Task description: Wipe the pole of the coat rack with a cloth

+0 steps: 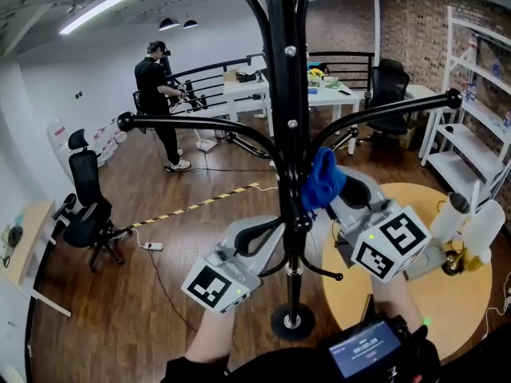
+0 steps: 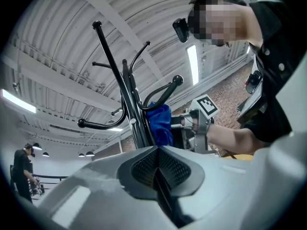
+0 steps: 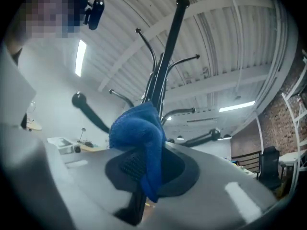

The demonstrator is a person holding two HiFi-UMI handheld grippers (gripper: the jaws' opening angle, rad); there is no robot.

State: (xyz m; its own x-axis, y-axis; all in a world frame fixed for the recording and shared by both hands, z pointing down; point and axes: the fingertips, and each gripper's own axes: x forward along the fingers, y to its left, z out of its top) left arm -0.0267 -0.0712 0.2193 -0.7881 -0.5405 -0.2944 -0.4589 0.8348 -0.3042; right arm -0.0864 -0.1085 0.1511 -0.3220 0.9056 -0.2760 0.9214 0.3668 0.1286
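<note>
The black coat rack pole (image 1: 289,134) stands upright in the middle of the head view, its round base (image 1: 291,322) on the wood floor. My right gripper (image 1: 335,191) is shut on a bunched blue cloth (image 1: 322,180), which lies against the pole's right side just below the lower hooks. In the right gripper view the cloth (image 3: 136,131) bulges out of the jaws with the pole (image 3: 165,66) rising behind it. My left gripper (image 1: 267,234) sits lower, left of the pole, jaws shut with nothing seen between them. The left gripper view shows the pole (image 2: 125,95), the cloth (image 2: 160,123) and the right gripper (image 2: 196,123).
A round yellow table (image 1: 431,294) with white bottles (image 1: 471,222) is close on the right. White shelving (image 1: 471,94) lines the brick wall. Farther off are an office chair (image 1: 88,206), a white table (image 1: 311,98) and a person (image 1: 160,86). The rack's hooks (image 1: 192,122) spread sideways.
</note>
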